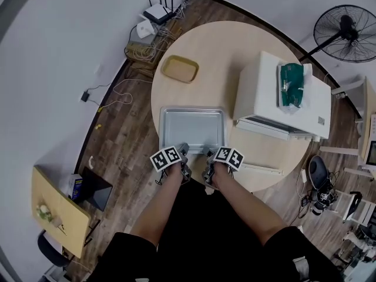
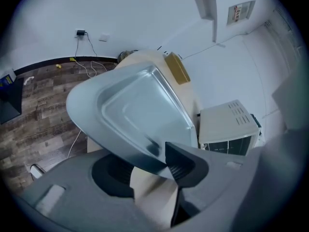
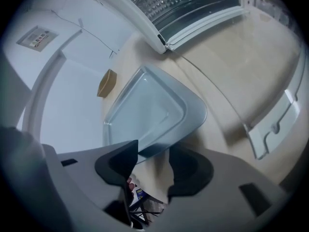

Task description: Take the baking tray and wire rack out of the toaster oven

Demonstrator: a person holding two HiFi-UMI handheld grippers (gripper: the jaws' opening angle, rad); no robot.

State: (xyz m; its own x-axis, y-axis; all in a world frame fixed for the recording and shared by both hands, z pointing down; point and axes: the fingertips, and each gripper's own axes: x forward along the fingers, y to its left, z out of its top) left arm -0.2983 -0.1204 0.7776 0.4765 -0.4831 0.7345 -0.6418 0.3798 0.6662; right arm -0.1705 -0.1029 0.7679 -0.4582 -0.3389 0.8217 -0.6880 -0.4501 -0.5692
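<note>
We had baking tray (image 1: 192, 128) out, flat on tabletop (image 1: 229, 46). Its near rim sat between spread jaws of left gripper (image 1: 183, 153) and right gripper (image 1: 210, 155), neither pinching. Wire rack (image 3: 164, 1) seemed left inside open toaster oven (image 1: 264, 87), beyond right gripper. We judged task half done.

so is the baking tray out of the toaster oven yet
Out. The baking tray rests on the round table, beside the toaster oven, whose door hangs open.

The table (image 1: 226, 54) is carrying a tray (image 1: 192, 128) just ahead of the left gripper (image 1: 183, 152) and right gripper (image 1: 209, 155), an oven (image 1: 258, 93) ahead to their right, and a dish (image 1: 180, 69) far ahead.
</note>
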